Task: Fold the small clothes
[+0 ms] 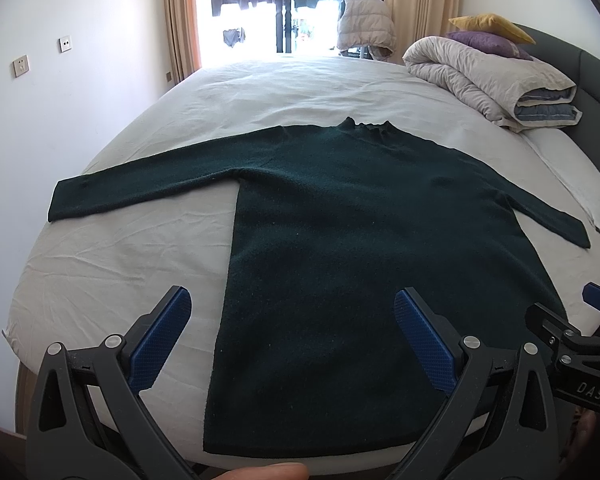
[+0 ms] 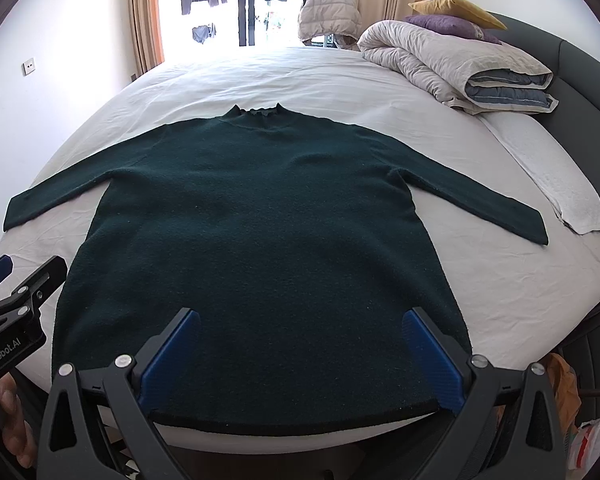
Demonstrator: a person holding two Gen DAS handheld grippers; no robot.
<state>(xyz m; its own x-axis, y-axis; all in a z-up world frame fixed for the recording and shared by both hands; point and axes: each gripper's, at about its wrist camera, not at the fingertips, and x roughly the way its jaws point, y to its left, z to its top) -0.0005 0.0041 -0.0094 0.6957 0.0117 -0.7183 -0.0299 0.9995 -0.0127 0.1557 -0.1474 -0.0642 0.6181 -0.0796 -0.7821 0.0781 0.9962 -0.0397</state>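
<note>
both hand-held grippers, left hand-held gripper and right hand-held gripper, gape above the flat green sweater's hem.

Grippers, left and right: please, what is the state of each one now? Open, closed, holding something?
Left gripper: open, holding nothing, above the dark green sweater.
Right gripper: open, holding nothing, above the sweater's hem.

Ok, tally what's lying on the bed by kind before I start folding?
Sweater, dark green, spread flat: 1
Folded duvet: 1
Pillows, yellow and purple: 2
White towel: 1
Total: 5
</note>
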